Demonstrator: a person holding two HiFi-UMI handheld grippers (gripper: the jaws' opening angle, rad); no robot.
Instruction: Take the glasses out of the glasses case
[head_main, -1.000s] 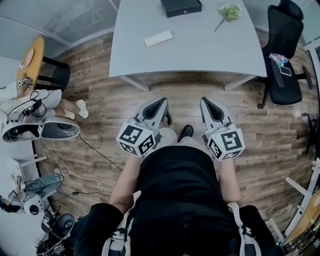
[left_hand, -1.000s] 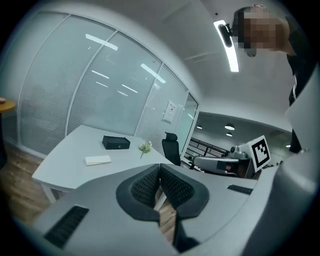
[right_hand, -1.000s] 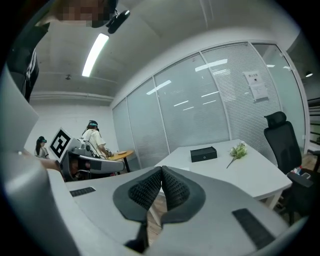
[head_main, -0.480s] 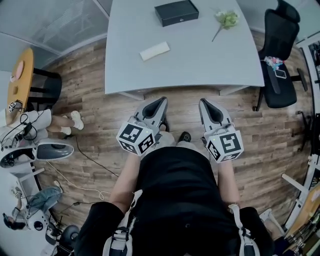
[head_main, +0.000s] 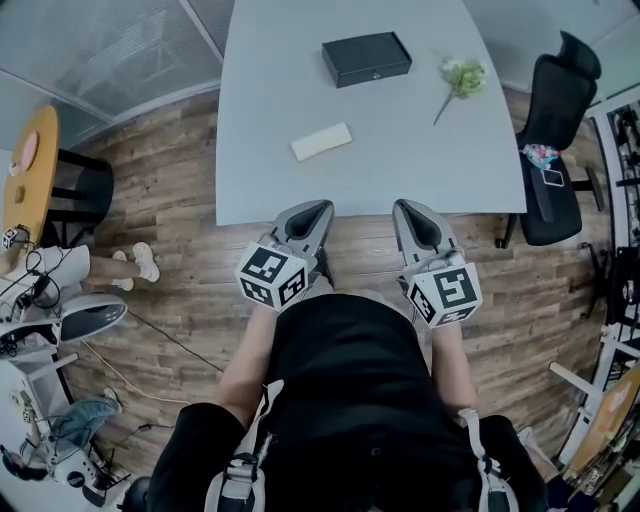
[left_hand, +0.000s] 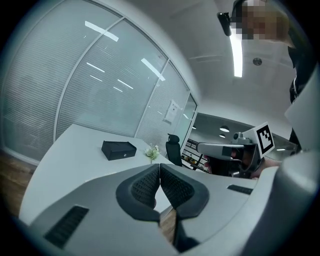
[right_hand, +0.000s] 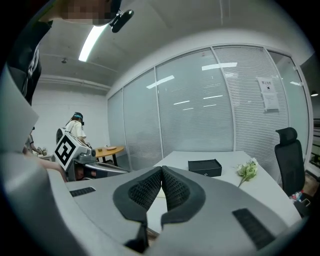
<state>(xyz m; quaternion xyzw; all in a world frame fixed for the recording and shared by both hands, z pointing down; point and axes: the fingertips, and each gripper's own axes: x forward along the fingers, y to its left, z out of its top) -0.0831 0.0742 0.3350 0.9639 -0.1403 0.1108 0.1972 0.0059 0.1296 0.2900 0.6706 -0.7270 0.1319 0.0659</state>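
Observation:
A black glasses case (head_main: 366, 59) lies closed at the far side of the white table (head_main: 300, 100); it also shows as a black box in the left gripper view (left_hand: 118, 149) and the right gripper view (right_hand: 204, 167). No glasses are visible. My left gripper (head_main: 322, 209) and right gripper (head_main: 405, 208) are side by side at the table's near edge, both shut with nothing between the pads, well short of the case. Each gripper's camera sees the other gripper beside it.
A white flat block (head_main: 321, 141) lies on the table nearer me, left of centre. A small flower sprig (head_main: 458, 78) lies right of the case. A black office chair (head_main: 556, 150) stands at the table's right. A round wooden table (head_main: 28, 170) and equipment stand at left.
I have walked toward the table: it has come nearer in the head view, and both grippers, earlier over the wood floor, have reached its near edge. Both jaws stayed shut.

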